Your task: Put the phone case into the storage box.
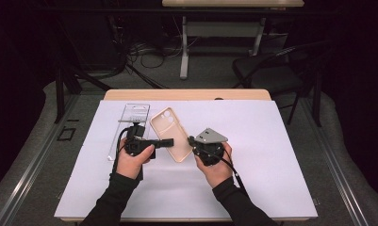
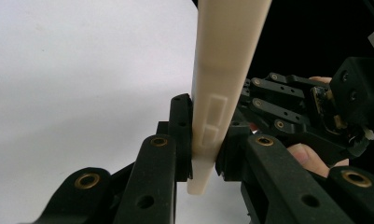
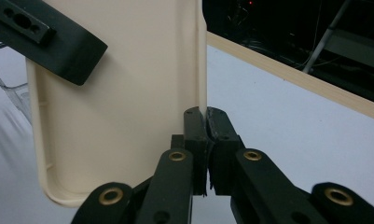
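On table: label lines follow, largest thing first.

Table (image 1: 252,94): light wood edge, covered by white sheet (image 1: 271,155) across the work area.

Clear packaging tray (image 1: 130,122): lying flat on the sheet, left of the case, just behind the left hand.

Phone case (image 1: 170,134): beige, open side up, camera cutout toward the far end; held between both grippers at mid-table, whether lifted clear of the sheet not certain.

Likely handling: light, thin-walled, probably flexible and a little springy; smooth and possibly slippery; not fragile, but apt to twist if squeezed hard at one spot.

Best hold: side walls, near the lower half, one grip on each long edge to stop twisting.

Left gripper (image 2: 204,154): jaws closed onto the case's side wall by the button cutout, seen edge-on.

Right gripper (image 3: 206,140): jaws pressed together on the thin rim of the opposite long edge.

Hands: left hand (image 1: 135,157) and right hand (image 1: 217,165), dark sleeves, entering from the near edge.
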### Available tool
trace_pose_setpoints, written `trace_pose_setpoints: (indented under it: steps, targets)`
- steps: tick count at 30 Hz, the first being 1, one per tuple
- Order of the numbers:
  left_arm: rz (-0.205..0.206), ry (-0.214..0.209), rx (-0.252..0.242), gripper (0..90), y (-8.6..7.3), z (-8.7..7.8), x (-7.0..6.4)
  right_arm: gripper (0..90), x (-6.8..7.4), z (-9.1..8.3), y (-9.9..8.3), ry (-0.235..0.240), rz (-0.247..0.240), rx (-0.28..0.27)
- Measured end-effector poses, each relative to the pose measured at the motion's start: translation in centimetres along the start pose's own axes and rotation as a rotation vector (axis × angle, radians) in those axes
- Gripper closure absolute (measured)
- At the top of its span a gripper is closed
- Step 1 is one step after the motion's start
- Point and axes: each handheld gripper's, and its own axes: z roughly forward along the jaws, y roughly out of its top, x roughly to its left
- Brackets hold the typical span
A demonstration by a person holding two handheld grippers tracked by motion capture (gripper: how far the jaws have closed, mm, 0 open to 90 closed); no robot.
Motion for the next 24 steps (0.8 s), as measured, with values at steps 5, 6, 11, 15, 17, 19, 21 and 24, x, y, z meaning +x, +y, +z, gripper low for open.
trace_pose_setpoints:
  steps: [5, 6, 11, 15, 17, 19, 21, 24]
  targets:
    - [-0.012, -0.006, 0.003, 80.0, 0.0, -0.01, 0.05, 88.2, 0.02, -0.04, -0.02, 0.001, -0.003, 0.0]
    - [-0.015, -0.006, 0.003, 80.0, 0.0, -0.01, 0.06, 88.2, 0.04, -0.04, -0.03, 0.0, -0.003, 0.001]
    - [-0.023, -0.006, 0.002, 80.2, 0.01, -0.05, 0.1, 88.2, 0.06, -0.05, -0.03, 0.001, -0.004, 0.0]
    - [-0.025, -0.006, 0.005, 80.3, 0.0, -0.06, 0.12, 88.1, 0.08, -0.05, -0.04, 0.003, -0.003, 0.003]
    - [-0.025, -0.006, 0.007, 80.3, -0.02, -0.06, 0.1, 88.1, 0.09, -0.06, -0.04, 0.002, -0.003, 0.001]
    - [-0.026, -0.005, 0.007, 80.4, -0.02, -0.05, 0.11, 88.0, 0.07, -0.05, -0.05, 0.003, -0.004, 0.003]
    - [-0.027, -0.006, 0.007, 80.4, -0.02, -0.06, 0.13, 88.0, 0.08, -0.06, -0.04, 0.003, -0.005, 0.002]
    - [-0.027, -0.005, 0.007, 80.4, -0.03, -0.05, 0.13, 88.0, 0.06, -0.03, -0.05, 0.007, -0.002, 0.004]
